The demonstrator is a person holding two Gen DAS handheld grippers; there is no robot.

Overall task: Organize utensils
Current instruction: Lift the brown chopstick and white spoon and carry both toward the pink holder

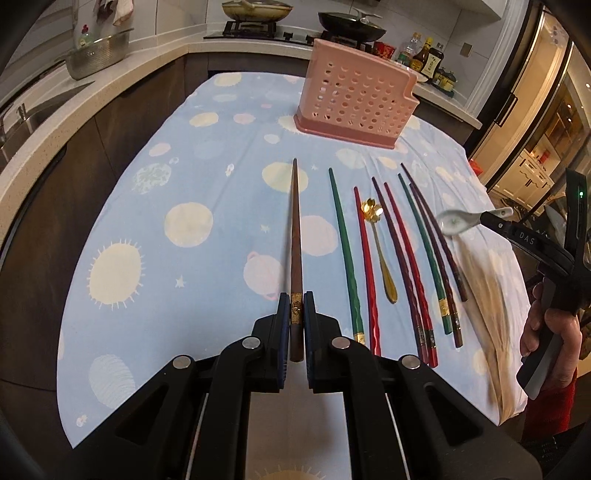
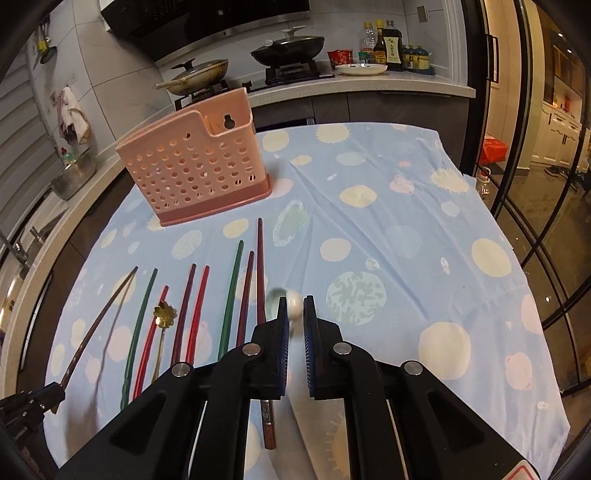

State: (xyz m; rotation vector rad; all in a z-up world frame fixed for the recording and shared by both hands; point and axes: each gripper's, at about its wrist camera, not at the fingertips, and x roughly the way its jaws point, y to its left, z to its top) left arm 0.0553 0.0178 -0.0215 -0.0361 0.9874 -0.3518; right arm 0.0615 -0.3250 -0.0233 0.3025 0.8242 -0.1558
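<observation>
Eight chopsticks [image 1: 388, 258], two spoons [image 1: 380, 251], one pink holder [image 1: 354, 99].

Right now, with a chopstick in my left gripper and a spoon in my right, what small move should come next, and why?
Probably carry the brown chopstick, clamped in the left gripper, forward over the pink holder and tip it upright. The holder stands open-topped straight ahead, while the right gripper already holds the white spoon aloft.

I'm looking into a home kitchen: a gas hob [image 2: 291, 72] carries two lidded pans [image 2: 288, 46], a hood [image 2: 207, 18] hangs above, sauce bottles [image 2: 388, 46] line the counter [image 2: 369, 83], and a sink [image 1: 33, 110] with a colander [image 1: 96, 55] sits left.
</observation>
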